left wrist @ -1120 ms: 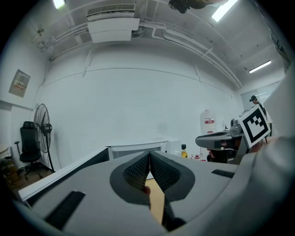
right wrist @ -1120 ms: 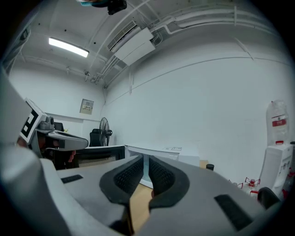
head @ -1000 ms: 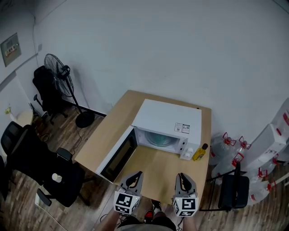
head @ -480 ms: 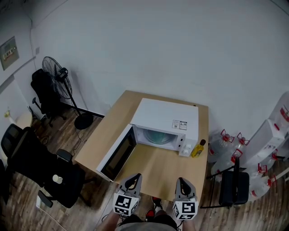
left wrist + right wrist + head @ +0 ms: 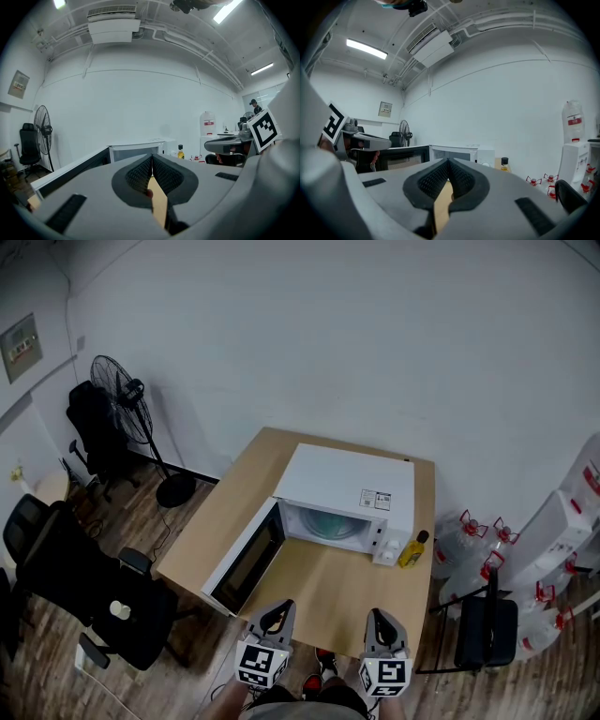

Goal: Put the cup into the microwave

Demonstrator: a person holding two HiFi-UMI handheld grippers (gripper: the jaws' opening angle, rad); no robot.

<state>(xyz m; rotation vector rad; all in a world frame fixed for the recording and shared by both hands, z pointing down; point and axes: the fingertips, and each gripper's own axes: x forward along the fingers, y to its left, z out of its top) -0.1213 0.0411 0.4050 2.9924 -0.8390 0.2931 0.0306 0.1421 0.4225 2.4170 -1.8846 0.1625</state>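
Note:
A white microwave [image 5: 345, 495] stands on the wooden table [image 5: 328, 592], with its door [image 5: 246, 561] swung open to the left. Inside the cavity I see a pale round shape [image 5: 328, 527]; I cannot tell whether it is the cup. No cup shows anywhere else. My left gripper [image 5: 278, 607] and right gripper [image 5: 378, 617] hover side by side over the table's near edge, pointing at the microwave. Both are shut with nothing between the pads, as the left gripper view [image 5: 152, 157] and the right gripper view [image 5: 449, 161] show.
A small yellow bottle [image 5: 414, 550] stands on the table to the right of the microwave. A standing fan [image 5: 122, 390] and black office chairs [image 5: 84, 587] are to the left. Water jugs [image 5: 469, 549] and a black chair [image 5: 487, 629] are to the right.
My right gripper has drawn back a little toward the table's near edge. The left gripper, microwave and bottle keep their places.

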